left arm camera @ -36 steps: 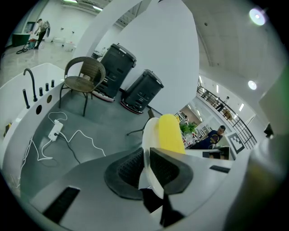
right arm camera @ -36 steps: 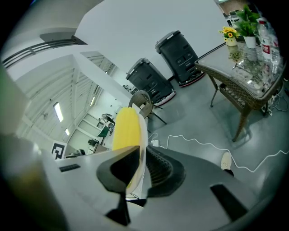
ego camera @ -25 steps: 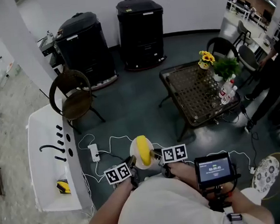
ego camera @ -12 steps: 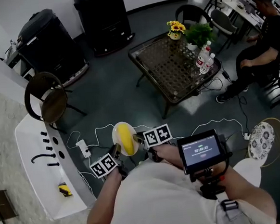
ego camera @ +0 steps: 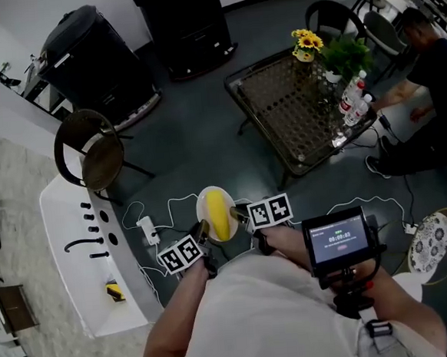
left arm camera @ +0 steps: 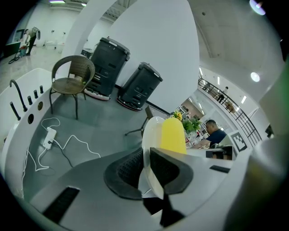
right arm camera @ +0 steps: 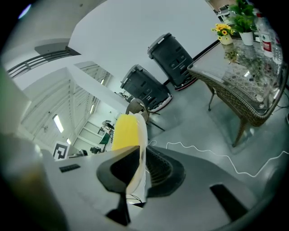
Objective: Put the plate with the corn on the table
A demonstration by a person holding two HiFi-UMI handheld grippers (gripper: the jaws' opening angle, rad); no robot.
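Observation:
A white plate (ego camera: 207, 203) with a yellow corn cob (ego camera: 219, 215) on it is held in the air in front of the person, above the dark floor. My left gripper (ego camera: 203, 231) is shut on the plate's left rim (left arm camera: 151, 135), and my right gripper (ego camera: 237, 214) is shut on its right rim (right arm camera: 141, 149). The corn (left arm camera: 173, 135) shows above the jaws in both gripper views (right arm camera: 126, 131). The wicker table with a glass top (ego camera: 299, 114) stands ahead to the right, well apart from the plate.
On the table's far corner stand a yellow flower pot (ego camera: 304, 46), a green plant (ego camera: 345, 55) and bottles (ego camera: 353, 98). A round wicker chair (ego camera: 98, 157) and two black bins (ego camera: 184, 19) lie ahead. White cables and a power strip (ego camera: 147, 230) cross the floor. A person (ego camera: 428, 81) sits at right.
The head view has shifted, so the table and chair sit slightly further right and lower in frame. Both grippers still hold the plate with the corn between them.

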